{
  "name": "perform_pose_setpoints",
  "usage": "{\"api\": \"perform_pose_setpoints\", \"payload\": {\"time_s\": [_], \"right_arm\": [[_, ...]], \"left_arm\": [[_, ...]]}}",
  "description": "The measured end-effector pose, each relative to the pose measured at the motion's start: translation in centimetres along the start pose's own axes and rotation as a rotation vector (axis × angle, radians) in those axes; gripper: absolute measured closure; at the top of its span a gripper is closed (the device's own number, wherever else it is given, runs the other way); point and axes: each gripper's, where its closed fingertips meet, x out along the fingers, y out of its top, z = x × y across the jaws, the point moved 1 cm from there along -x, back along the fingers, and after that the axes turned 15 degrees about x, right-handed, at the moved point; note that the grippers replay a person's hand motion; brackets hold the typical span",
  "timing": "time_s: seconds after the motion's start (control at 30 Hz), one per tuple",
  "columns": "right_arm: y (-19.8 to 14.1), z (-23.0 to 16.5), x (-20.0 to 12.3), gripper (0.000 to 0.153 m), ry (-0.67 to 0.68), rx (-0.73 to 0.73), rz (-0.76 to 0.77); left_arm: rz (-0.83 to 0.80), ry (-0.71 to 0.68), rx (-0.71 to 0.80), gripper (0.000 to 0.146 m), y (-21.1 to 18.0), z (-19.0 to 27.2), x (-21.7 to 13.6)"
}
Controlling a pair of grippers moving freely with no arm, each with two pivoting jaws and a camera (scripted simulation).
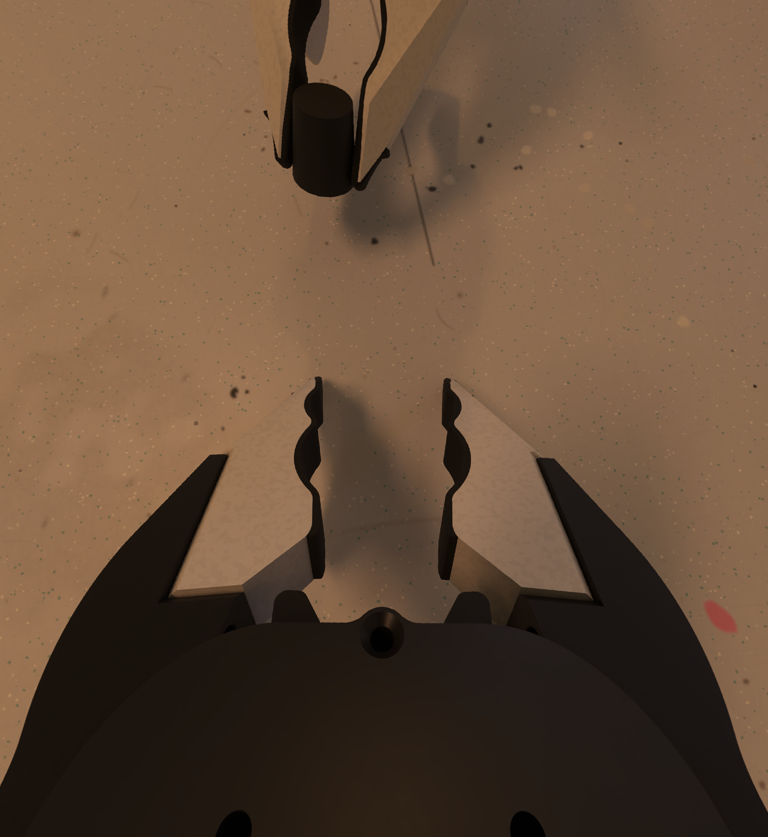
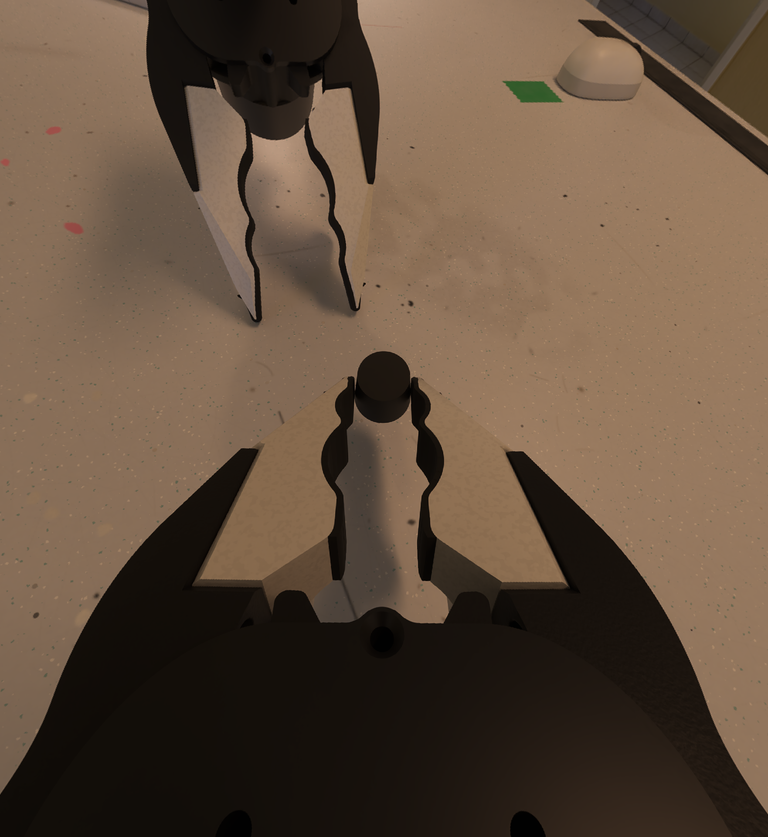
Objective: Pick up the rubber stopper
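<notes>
**Stopper pinched at the tips, lift w/ care**

While the right gripper (image 2: 382, 385) has its tips closed onto the stopper (image 2: 382, 387), the hold looks shallow, right at the ends. Stopper appears just clear of the table (image 2: 599, 317), judging by its shadow. Raise straight up, slowly, no tilt. Left gripper (image 1: 382, 385), near the stopper, is apart & empty; keep it back.

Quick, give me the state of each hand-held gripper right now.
Left hand-held gripper: open, holding nothing.
Right hand-held gripper: shut on the rubber stopper, pinched between its fingertips.
</notes>
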Motion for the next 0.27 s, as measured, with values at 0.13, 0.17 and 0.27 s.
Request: {"api": "perform_pose_setpoints", "payload": {"time_s": [0.13, 0.17, 0.27], "right_arm": [[-0.1, -0.25, 0.08, 0.128, -0.002, -0.019, -0.006], [-0.11, -0.32, 0.1, 0.128, -0.002, -0.02, -0.008], [-0.04, -0.58, 0.08, 0.128, 0.002, -0.025, -0.003]], "left_arm": [[-0.013, 0.001, -0.003, 0.093, -0.02, 0.02, -0.03], [-0.019, 0.002, -0.004, 0.093, -0.03, 0.03, -0.05], [-0.03, 0.002, -0.004, 0.093, -0.03, 0.05, -0.06]]}}
